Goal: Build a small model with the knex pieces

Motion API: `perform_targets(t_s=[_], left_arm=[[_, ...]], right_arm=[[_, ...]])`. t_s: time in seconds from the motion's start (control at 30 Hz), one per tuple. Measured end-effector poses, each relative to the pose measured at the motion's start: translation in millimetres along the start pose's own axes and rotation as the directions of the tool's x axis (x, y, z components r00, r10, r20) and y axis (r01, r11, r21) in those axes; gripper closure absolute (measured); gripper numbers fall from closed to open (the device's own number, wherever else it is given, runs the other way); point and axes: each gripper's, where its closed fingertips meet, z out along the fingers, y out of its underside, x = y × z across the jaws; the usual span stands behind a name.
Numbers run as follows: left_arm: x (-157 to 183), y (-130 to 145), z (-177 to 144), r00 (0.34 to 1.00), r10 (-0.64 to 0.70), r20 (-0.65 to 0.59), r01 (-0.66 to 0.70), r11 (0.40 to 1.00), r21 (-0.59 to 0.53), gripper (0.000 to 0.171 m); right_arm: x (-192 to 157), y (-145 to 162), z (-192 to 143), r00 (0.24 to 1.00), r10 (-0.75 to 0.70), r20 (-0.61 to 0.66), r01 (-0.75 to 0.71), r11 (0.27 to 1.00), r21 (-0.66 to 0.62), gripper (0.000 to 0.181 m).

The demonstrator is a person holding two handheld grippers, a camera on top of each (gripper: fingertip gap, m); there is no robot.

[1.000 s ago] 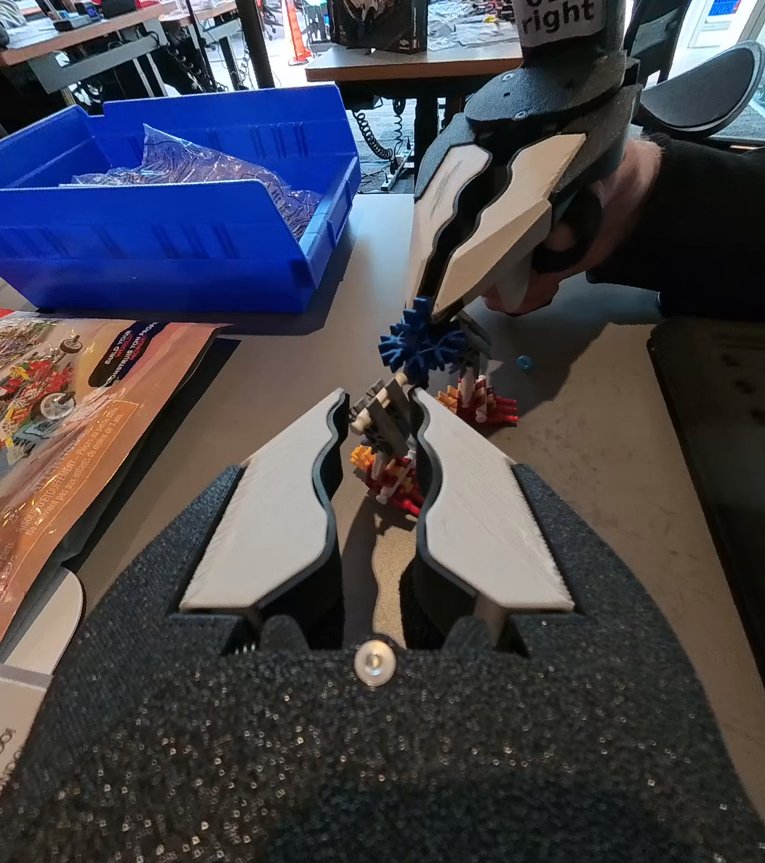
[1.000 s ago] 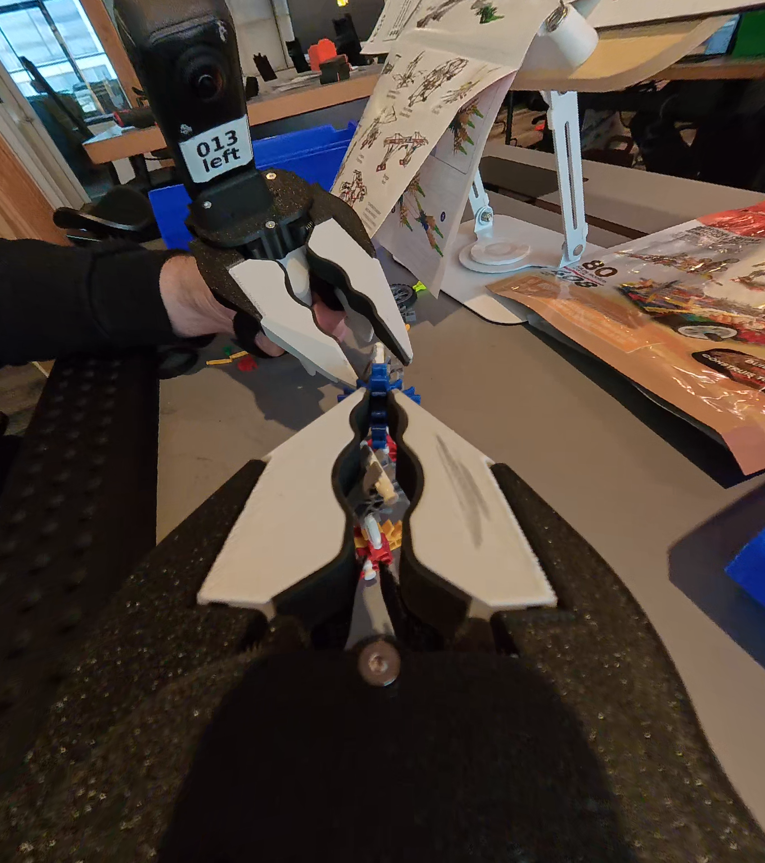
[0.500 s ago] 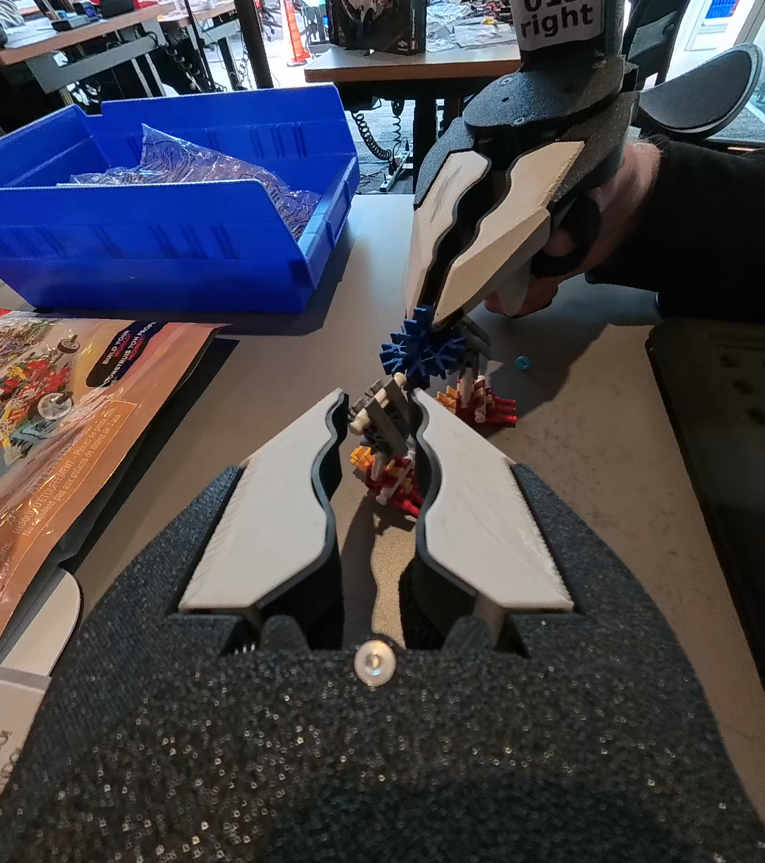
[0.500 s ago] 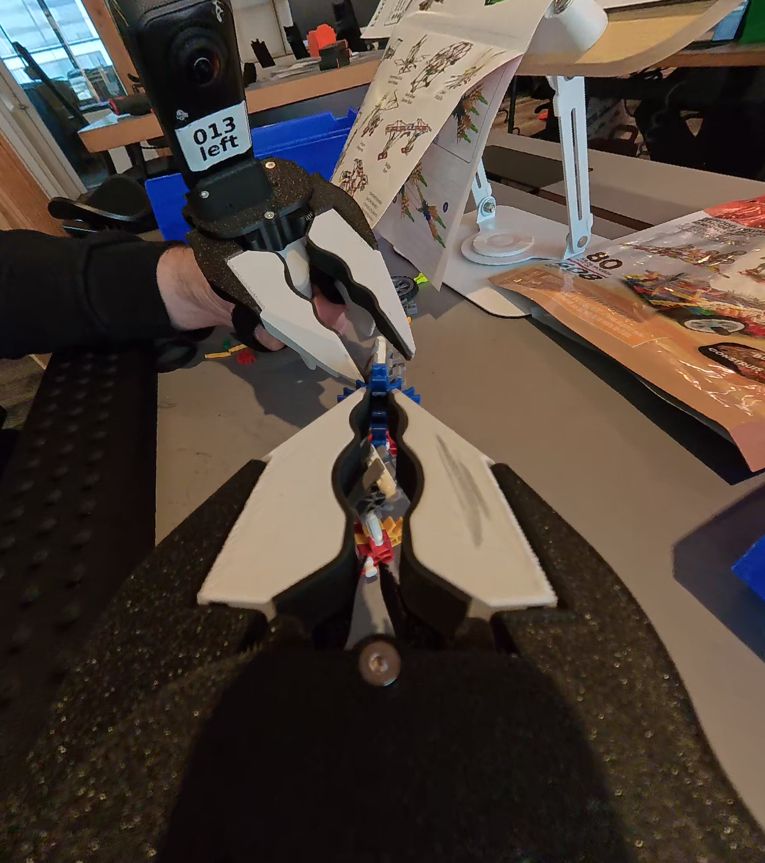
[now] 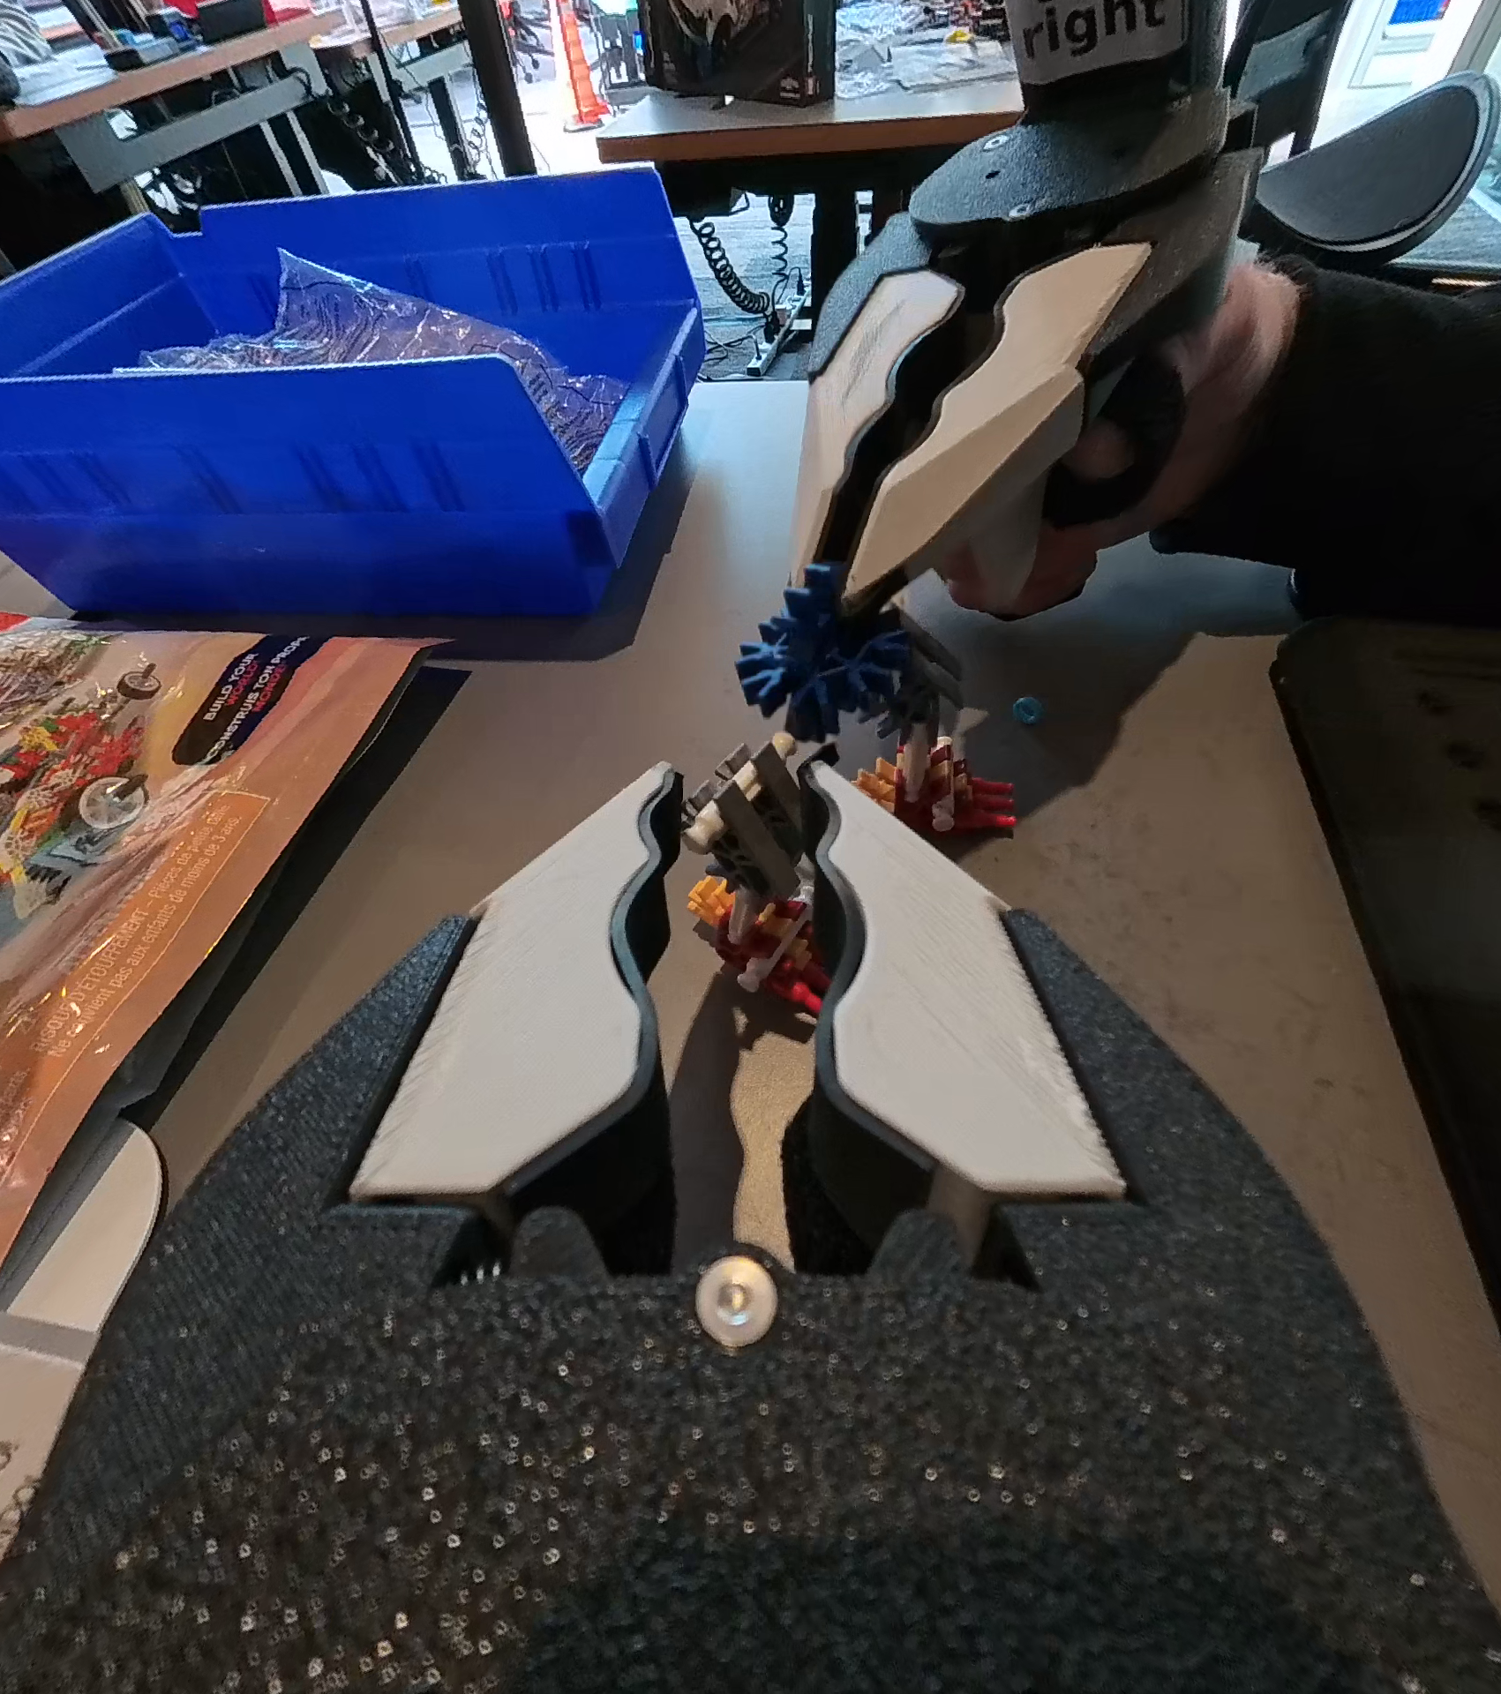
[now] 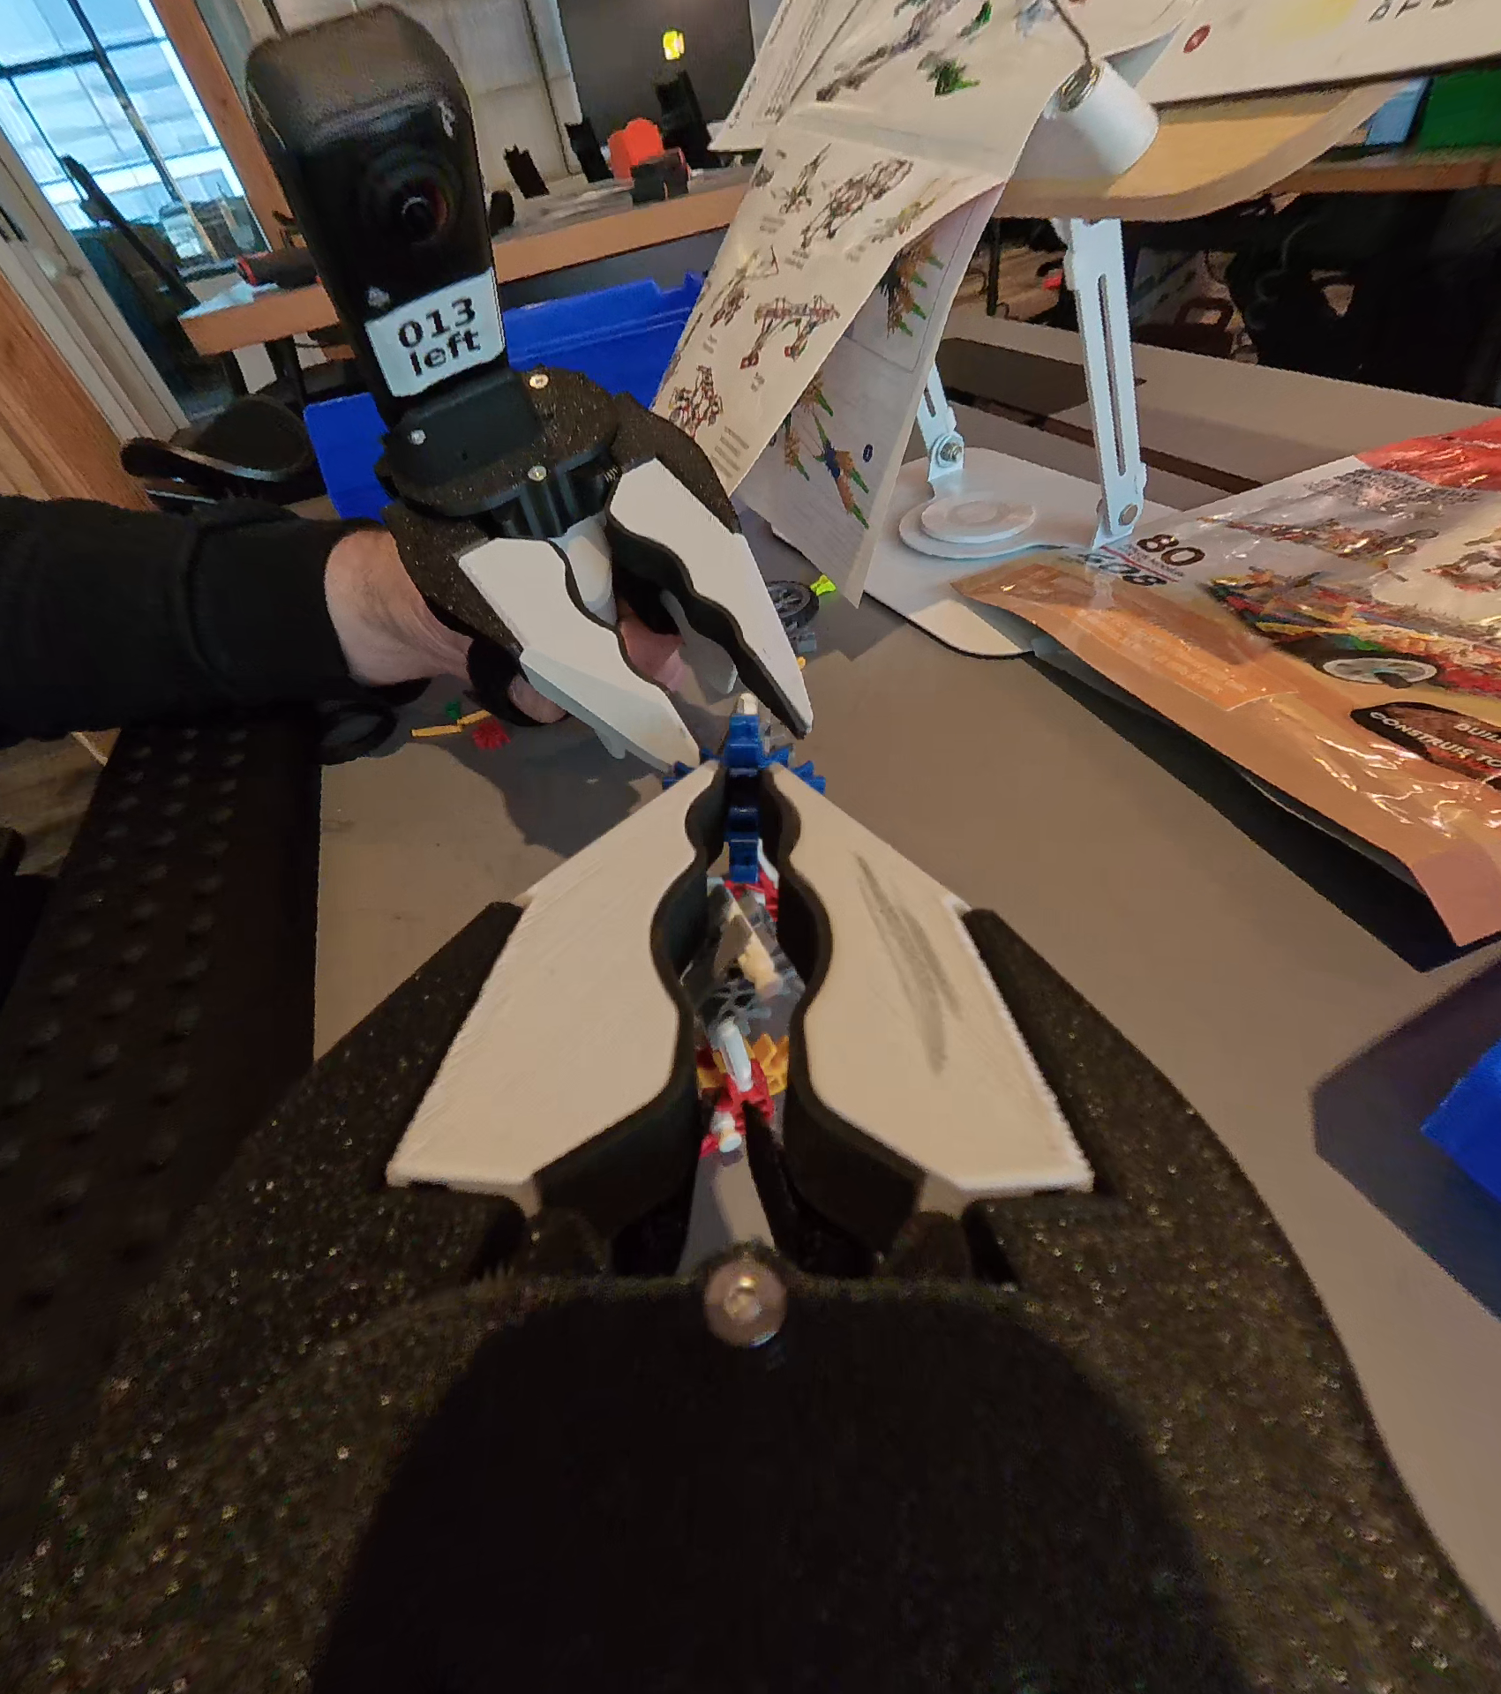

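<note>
A small toy model of rods and connectors stands on the grey table (image 5: 490,752) on red and orange feet (image 5: 939,793). My left gripper (image 5: 745,786) is shut on its grey connector with a white rod (image 5: 746,820), low on the model. My right gripper (image 6: 743,772) is shut on the blue toothed connector (image 6: 742,747) at the model's top. In the left wrist view the right gripper (image 5: 829,591) comes down from above onto the blue connector (image 5: 820,665). In the right wrist view the left gripper (image 6: 742,738) faces mine, tips close together. The join between blue and grey parts is partly hidden.
A blue bin (image 5: 315,495) holding a plastic bag stands at the back left. A printed bag (image 5: 86,825) lies left, and it also shows in the right wrist view (image 6: 1324,660). A black mat (image 5: 1461,917) lies right. An instruction sheet (image 6: 820,229) hangs on a white stand (image 6: 1095,367). Loose pieces (image 6: 471,729) lie near the hand. The grippers are tip to tip, or close to it.
Hardly anything: both grippers keep their hold on the model, and the right gripper has shifted only very slightly.
</note>
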Motion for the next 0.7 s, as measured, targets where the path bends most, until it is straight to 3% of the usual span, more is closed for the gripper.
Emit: perform_targets(t_s=[0.7], left_arm=[[0.2,0.5,0.8,0.999,0.037,0.018,-0.037,0.999,-0.007,0.146]], right_arm=[[-0.2,4.0,4.5,1.0,-0.025,-0.015,0.024,0.999,-0.028,0.176]])
